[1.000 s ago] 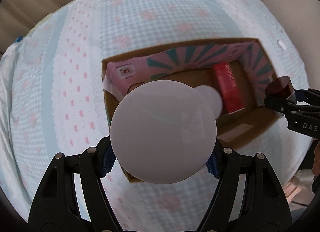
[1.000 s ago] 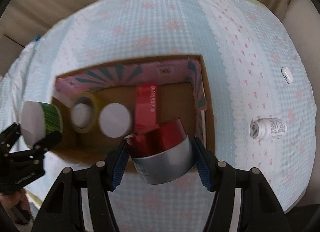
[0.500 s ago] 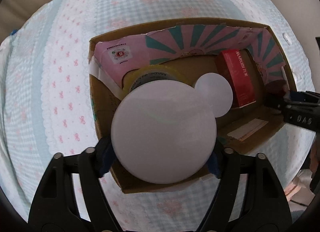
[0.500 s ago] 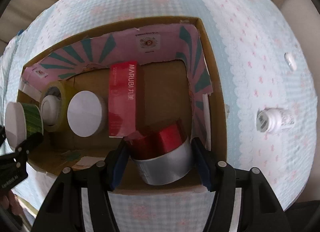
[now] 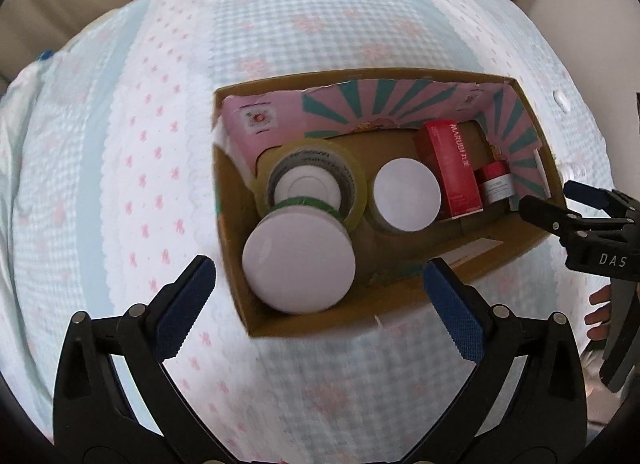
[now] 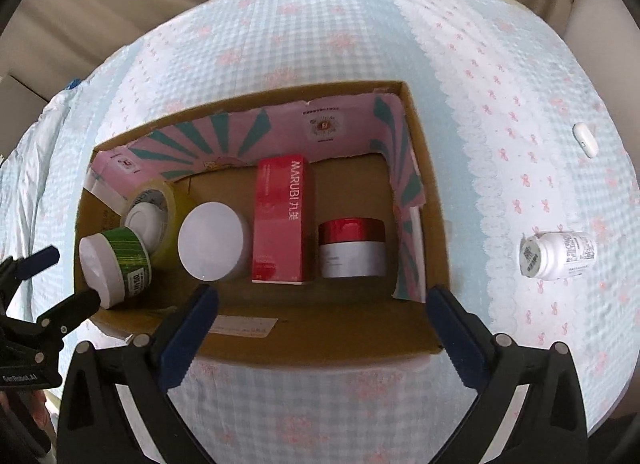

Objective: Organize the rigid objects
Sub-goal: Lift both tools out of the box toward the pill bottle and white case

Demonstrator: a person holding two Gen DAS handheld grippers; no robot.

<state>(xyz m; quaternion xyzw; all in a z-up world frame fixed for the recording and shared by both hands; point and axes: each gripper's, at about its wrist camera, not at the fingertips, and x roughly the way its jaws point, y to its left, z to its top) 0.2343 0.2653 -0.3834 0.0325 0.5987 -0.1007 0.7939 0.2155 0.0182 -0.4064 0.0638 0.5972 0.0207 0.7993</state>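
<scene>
Both claws hang wide apart and empty above the near rim of the box: the left claw over its left end, the right claw over its right. The green tub leans on the tape roll at the left, likely where it tipped on landing. Beside them sit the white jar, the red carton and the red-lidded jar, packed in a row to save room. A pill bottle lies on the bedspread, right of the box, probably next.
</scene>
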